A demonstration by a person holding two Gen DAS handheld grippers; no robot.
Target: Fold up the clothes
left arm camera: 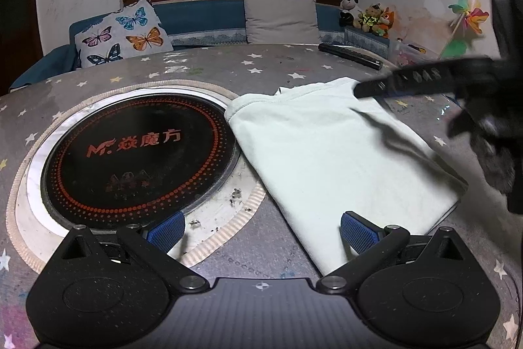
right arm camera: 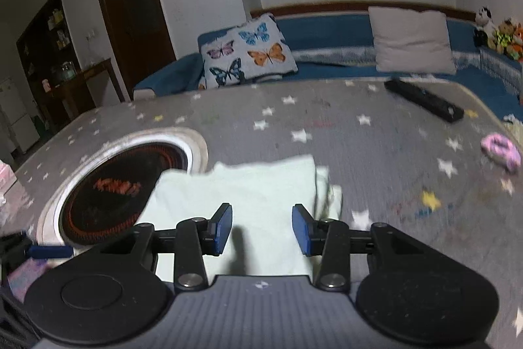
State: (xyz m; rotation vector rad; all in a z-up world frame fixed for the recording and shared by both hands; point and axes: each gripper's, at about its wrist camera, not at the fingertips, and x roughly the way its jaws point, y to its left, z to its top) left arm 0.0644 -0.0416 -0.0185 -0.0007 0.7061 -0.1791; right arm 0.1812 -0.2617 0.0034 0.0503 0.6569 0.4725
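Note:
A pale mint folded garment (left arm camera: 330,149) lies flat on the star-patterned table, its left edge overlapping the rim of the round cooktop. My left gripper (left arm camera: 261,233) is open and empty, low over the table at the garment's near corner; its right pad (left arm camera: 358,231) is over the cloth. In the right wrist view the same garment (right arm camera: 258,185) lies just beyond my right gripper (right arm camera: 262,229), which is open and empty above it. The right gripper also shows blurred in the left wrist view (left arm camera: 425,80), over the garment's far right corner.
A black round induction cooktop (left arm camera: 137,149) with red lettering is set into the table at left. A black remote (right arm camera: 423,100) lies at the far right, and a pink hair tie (right arm camera: 501,151) near the right edge. A sofa with cushions (left arm camera: 281,17) stands behind the table.

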